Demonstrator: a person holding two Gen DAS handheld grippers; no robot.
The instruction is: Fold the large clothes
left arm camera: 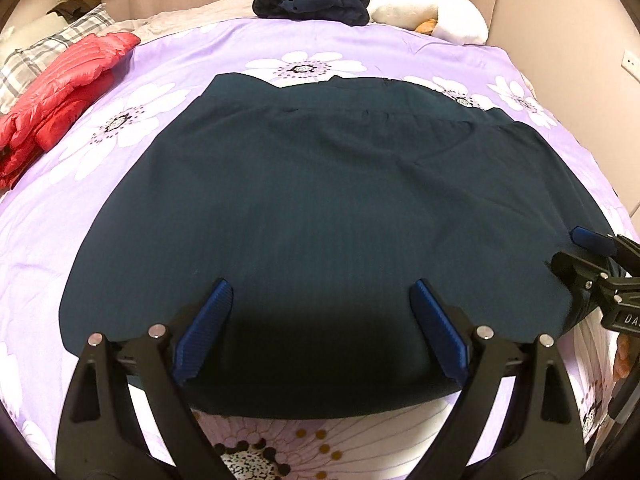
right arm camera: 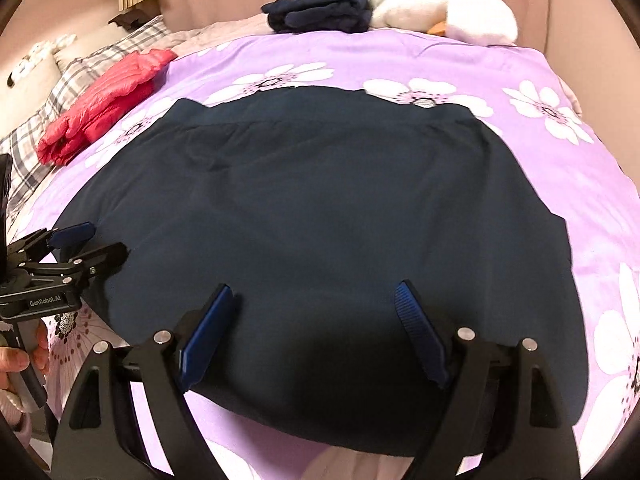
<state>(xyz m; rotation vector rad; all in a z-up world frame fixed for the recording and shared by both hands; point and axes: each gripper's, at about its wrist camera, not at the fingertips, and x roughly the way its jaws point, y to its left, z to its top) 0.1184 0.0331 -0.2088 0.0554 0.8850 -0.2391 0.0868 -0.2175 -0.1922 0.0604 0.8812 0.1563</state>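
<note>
Both tools tilted steeply down, left tool [left arm camera: 320, 320] and right tool [right arm camera: 316, 320] each spread wide, gripping nothing; dark garment [left arm camera: 320, 208] lies flat on the bed [left arm camera: 120, 240] right under and ahead of them

The dark teal garment [left arm camera: 312, 200] is matt woven cloth with a faint fine stripe, smooth apart from a few soft creases. Beneath it, the lilac floral bedspread [left arm camera: 192, 52] is smooth cloth with a slight sheen. Left of the garment, the red puffer jacket [left arm camera: 60, 84] is glossy quilted fabric. Both grippers have matt black plastic arms, ribbed blue pads [left arm camera: 208, 324] and shiny metal pins [right arm camera: 162, 336].
</note>
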